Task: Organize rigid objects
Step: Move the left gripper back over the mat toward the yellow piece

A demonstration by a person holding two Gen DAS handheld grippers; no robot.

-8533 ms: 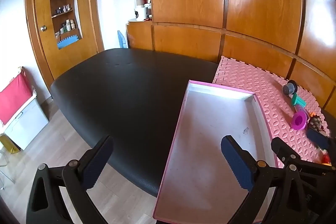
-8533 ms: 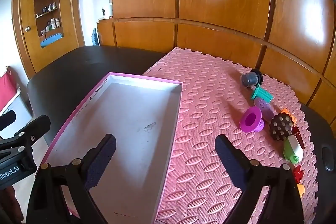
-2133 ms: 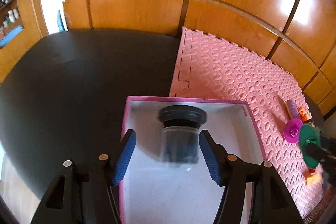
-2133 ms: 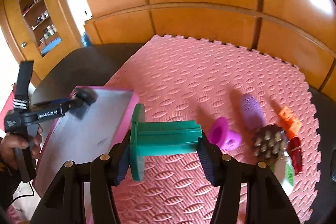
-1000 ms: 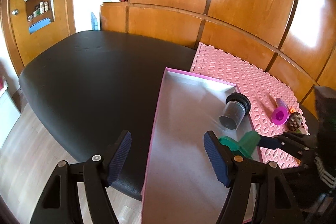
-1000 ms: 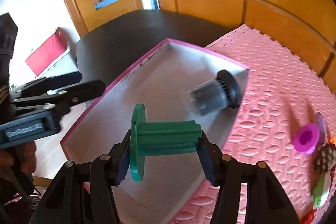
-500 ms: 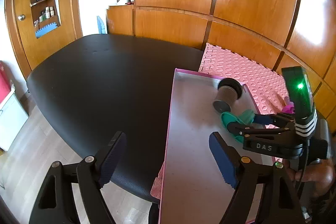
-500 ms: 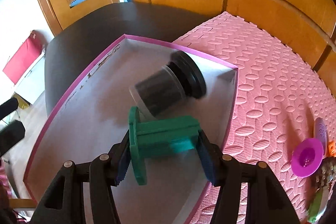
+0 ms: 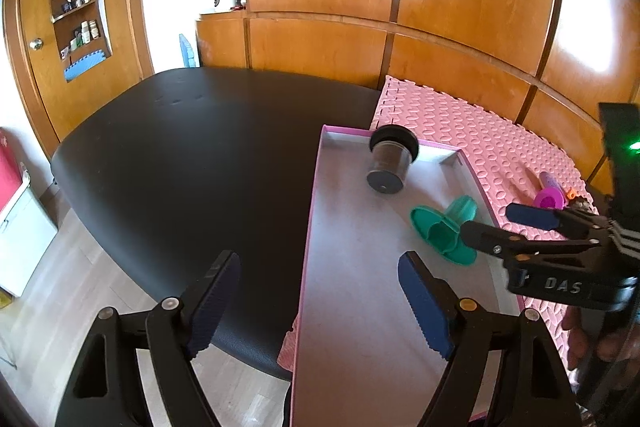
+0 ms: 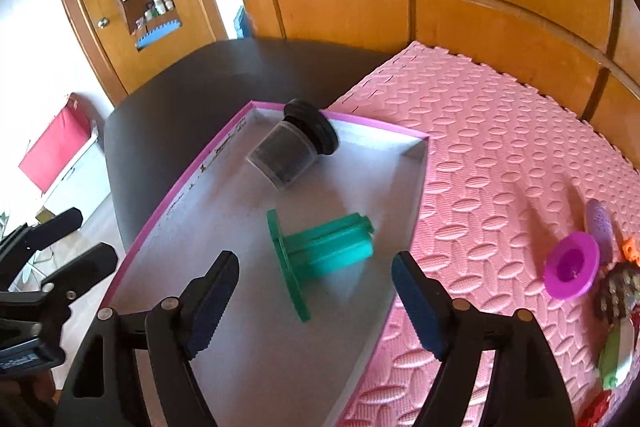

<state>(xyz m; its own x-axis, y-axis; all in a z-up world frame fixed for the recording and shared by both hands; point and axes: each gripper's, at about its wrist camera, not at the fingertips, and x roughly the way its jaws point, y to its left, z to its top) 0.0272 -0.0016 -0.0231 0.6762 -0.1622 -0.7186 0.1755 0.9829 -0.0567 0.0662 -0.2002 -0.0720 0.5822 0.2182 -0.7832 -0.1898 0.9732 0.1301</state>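
Both grippers gape wide, empty, above green spool (image 10: 320, 251).

Left gripper (image 9: 320, 301) fingers spread wide; right gripper (image 10: 316, 297) likewise, empty.

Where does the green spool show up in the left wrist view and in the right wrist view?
Left wrist: the green spool lies right of centre, in the tray, just ahead of the open right gripper.
Right wrist: the spool lies at centre on the tray floor, ahead of that gripper.
Shared landmark: the black-lidded jar, on its side at the tray's far end.
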